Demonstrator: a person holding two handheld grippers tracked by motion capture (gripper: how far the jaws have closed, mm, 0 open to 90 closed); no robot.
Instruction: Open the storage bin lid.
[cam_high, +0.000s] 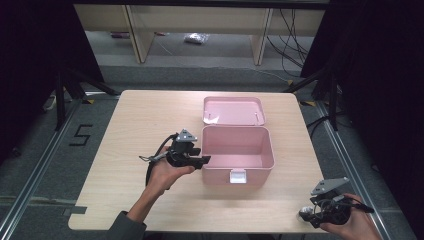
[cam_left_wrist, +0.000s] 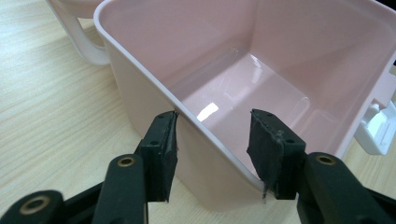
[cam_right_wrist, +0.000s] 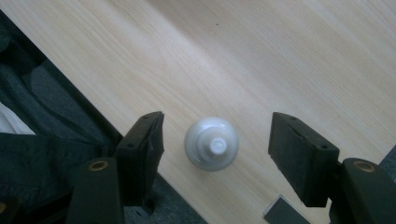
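Right now the small white bottle (cam_right_wrist: 211, 143) stands upright near the counter's (cam_right_wrist: 280, 56) edge, between your right gripper's (cam_right_wrist: 215, 154) fingers, which are spread clear of it. Your left gripper (cam_left_wrist: 212, 154) straddles a corner of the open pink box (cam_left_wrist: 243, 88), fingers apart either side of the wall, with its lid (cam_high: 233, 110) lying behind

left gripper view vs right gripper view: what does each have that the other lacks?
Left gripper view: the pink box, open, with the left gripper straddling its near wall, and a white latch at the side.
Right gripper view: a small white bottle upright near the table's edge, between the right gripper open jaws, untouched.
Both: the light wooden table.
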